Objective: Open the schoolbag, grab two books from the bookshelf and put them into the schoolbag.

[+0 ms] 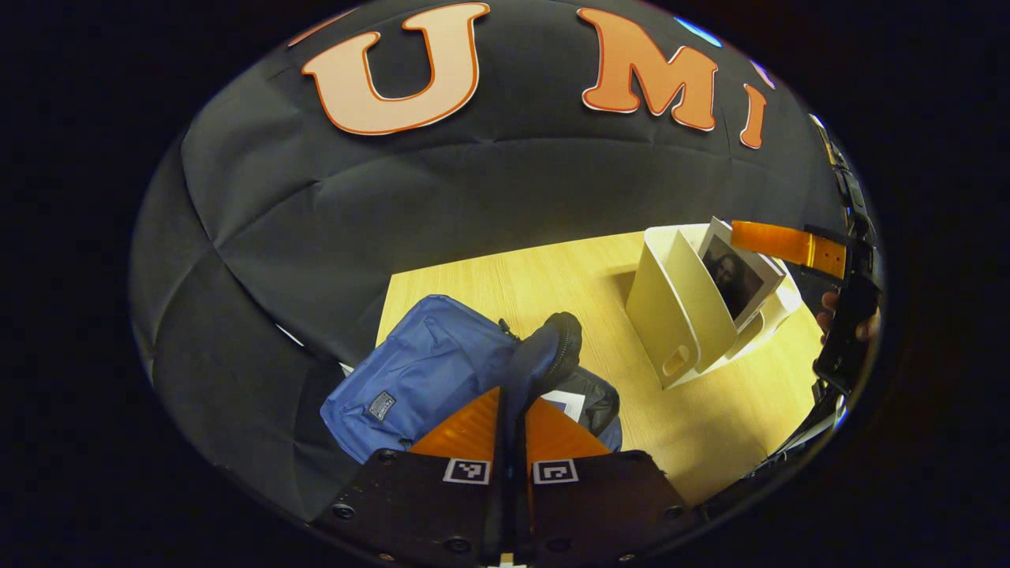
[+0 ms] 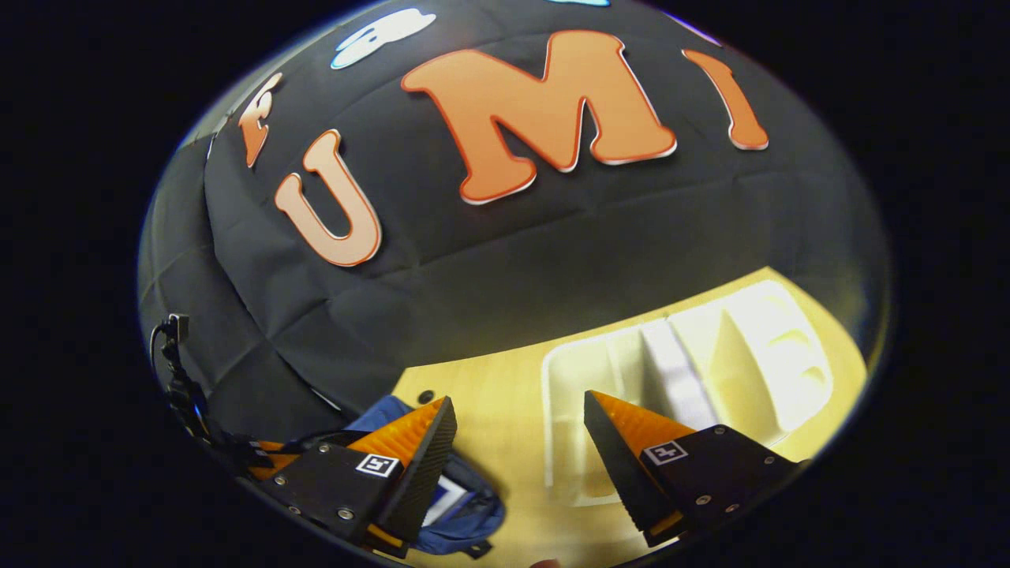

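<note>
Left gripper (image 1: 511,426) clamps the schoolbag (image 1: 426,379) flap, holding it open at 6 o'clock. Right gripper (image 2: 521,442), jaws apart, nears bookshelf (image 2: 686,371) at 3. Center on book (image 1: 738,272) spine before closing.

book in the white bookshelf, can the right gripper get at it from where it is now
Probably yes: the right gripper is open above the bookshelf, and nothing lies between it and the book standing up out of the top.

A pale yellow wood-grain tabletop (image 1: 552,284) stands against the booth's creased black cloth wall (image 1: 331,213) (quilted in square folds), evenly lit
</note>
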A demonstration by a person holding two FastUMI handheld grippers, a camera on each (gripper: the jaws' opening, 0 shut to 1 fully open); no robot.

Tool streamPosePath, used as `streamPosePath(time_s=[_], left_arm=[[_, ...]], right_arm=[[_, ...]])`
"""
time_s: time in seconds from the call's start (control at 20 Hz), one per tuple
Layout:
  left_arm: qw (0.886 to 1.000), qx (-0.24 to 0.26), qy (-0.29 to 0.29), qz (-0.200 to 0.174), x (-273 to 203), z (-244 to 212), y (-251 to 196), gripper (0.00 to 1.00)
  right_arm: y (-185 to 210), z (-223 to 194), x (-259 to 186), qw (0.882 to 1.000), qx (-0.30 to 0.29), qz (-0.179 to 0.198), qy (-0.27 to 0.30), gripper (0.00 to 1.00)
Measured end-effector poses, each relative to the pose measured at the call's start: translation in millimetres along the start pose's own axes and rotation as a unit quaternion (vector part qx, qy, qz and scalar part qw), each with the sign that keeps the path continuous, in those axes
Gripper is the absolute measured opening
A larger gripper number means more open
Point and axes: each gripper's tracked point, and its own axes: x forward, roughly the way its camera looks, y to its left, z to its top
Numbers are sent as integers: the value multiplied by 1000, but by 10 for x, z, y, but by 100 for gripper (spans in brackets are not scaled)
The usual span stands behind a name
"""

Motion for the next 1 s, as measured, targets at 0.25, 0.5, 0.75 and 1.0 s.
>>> streamPosePath(time_s=[0.25,0.5,0.75,1.0], left_arm=[[1000,-8,2,3,-27,-55,-36,6],[1000,-2,4,7,-50,-78,-37,6],[1000,21,5,13,-60,-34,3,6],[998,55,11,21,-105,13,112,6]], right_arm=[[-683,240,-74,998,-13,-54,14,97],[-1034,315,-43,995,-32,-84,49,97],[-1171,244,204,989,-44,-88,111,97],[-1093,38,503,976,-58,-71,196,97]])
